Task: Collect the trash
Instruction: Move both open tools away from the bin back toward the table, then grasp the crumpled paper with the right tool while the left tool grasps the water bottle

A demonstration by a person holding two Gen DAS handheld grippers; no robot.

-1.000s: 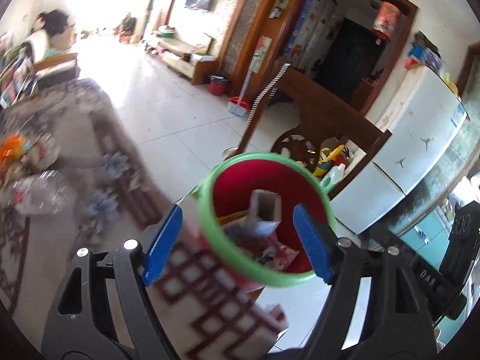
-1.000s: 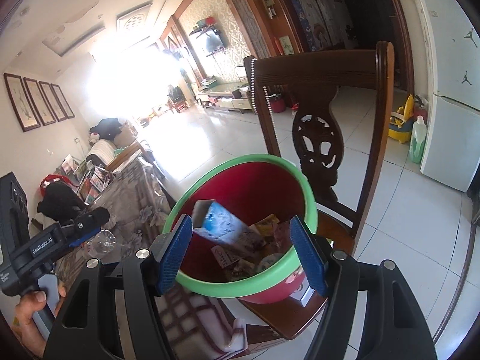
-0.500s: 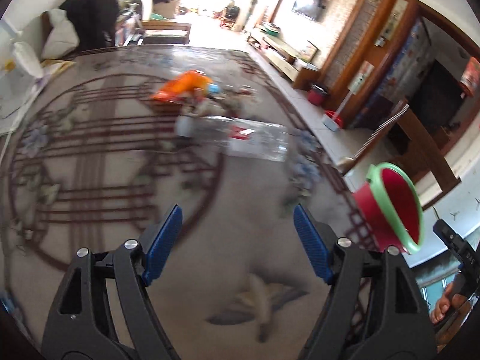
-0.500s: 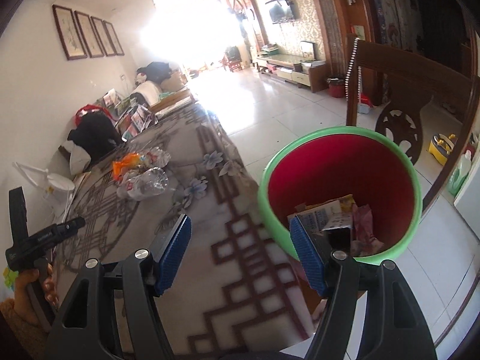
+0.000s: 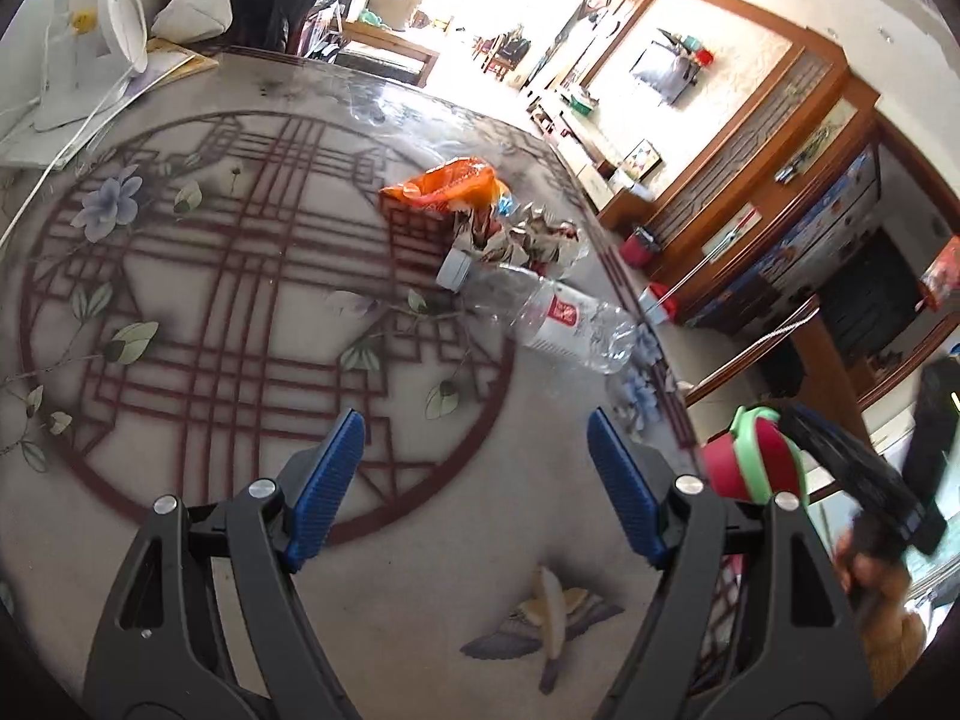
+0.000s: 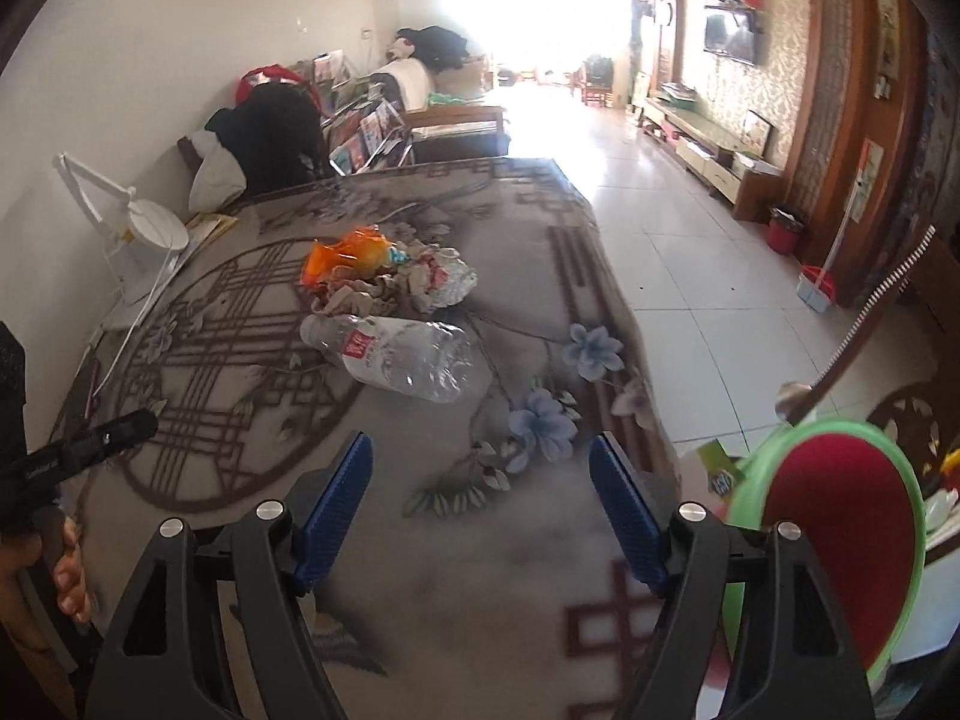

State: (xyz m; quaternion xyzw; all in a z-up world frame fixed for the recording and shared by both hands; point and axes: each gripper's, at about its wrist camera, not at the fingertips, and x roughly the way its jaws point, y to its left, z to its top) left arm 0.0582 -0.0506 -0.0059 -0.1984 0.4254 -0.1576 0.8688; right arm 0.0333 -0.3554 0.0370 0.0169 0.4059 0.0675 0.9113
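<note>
Both claws empty: left claw (image 5: 477,489) wide open, right claw (image 6: 480,501) opening. Bottle (image 6: 399,354) lies ahead of each, wrappers (image 6: 390,270) beyond. Likely light, crushable, slick; best gripped across its labelled middle. Bin (image 6: 840,540) right of both claws.

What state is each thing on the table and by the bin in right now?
Clear plastic bottle: lying on its side, capped, crushed.
Orange plastic bag: crumpled, on the table.
Crumpled paper wrappers: heaped beside the bag.
Red bin with green rim: at the table's edge, some trash showing at its rim.
Left gripper: open, empty.
Right gripper: jaws opening, empty.
</note>
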